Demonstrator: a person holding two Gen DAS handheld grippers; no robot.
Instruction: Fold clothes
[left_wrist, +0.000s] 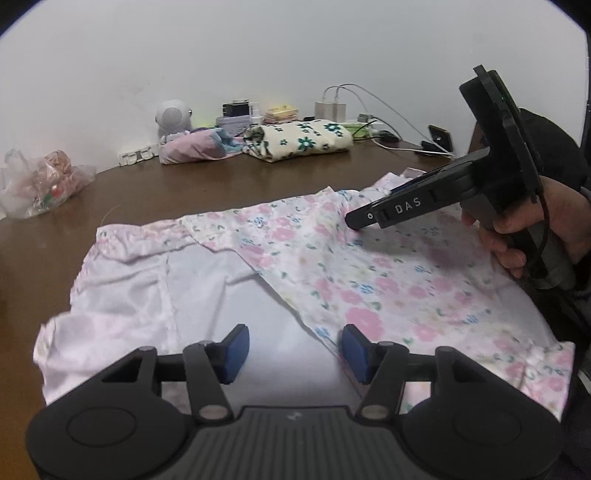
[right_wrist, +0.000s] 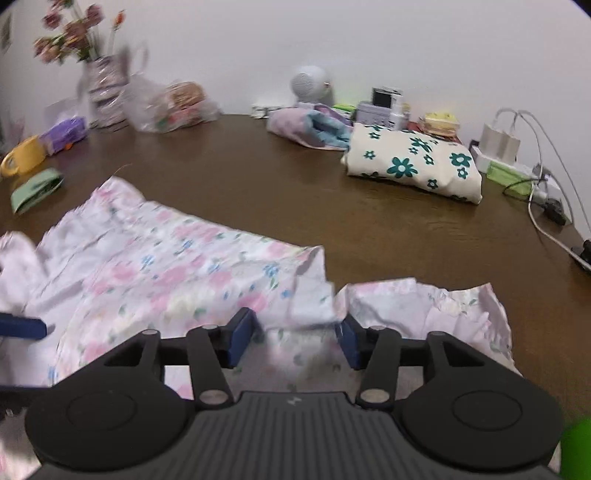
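From the left wrist view, the left claw (left_wrist: 293, 349) hangs low over the pink floral garment (left_wrist: 388, 280), its blue pads (left_wrist: 236, 349) spread wide apart with nothing between them. The garment lies spread across the near part of the brown surface (left_wrist: 221, 184); its left portion shows the pale inner side, and a floral panel lies folded over it along a slanted edge. The right claw (left_wrist: 354, 223) enters from the right, held by a hand (left_wrist: 517, 240) in a dark sleeve, and its black tip rests down on the far part of the floral cloth. From this side angle I cannot tell how its fingers stand. Along the far edge sit a folded cream cloth with teal flowers (left_wrist: 299, 142), a folded pink and blue cloth (left_wrist: 199, 146), a round white speaker (left_wrist: 171, 120), a clear plastic bag (left_wrist: 40, 181) and white chargers with cables (left_wrist: 330, 109).

From the right wrist view, which is somewhat blurred, the right claw (right_wrist: 295, 338) sits just above the garment (right_wrist: 166, 273), pads parted, and a raised ridge of cloth stands between them. Whether the pads touch that cloth I cannot tell. A rumpled pale part of the garment lies to the right. A vase of flowers (right_wrist: 103, 88) and a yellow cup (right_wrist: 24, 157) stand far left.
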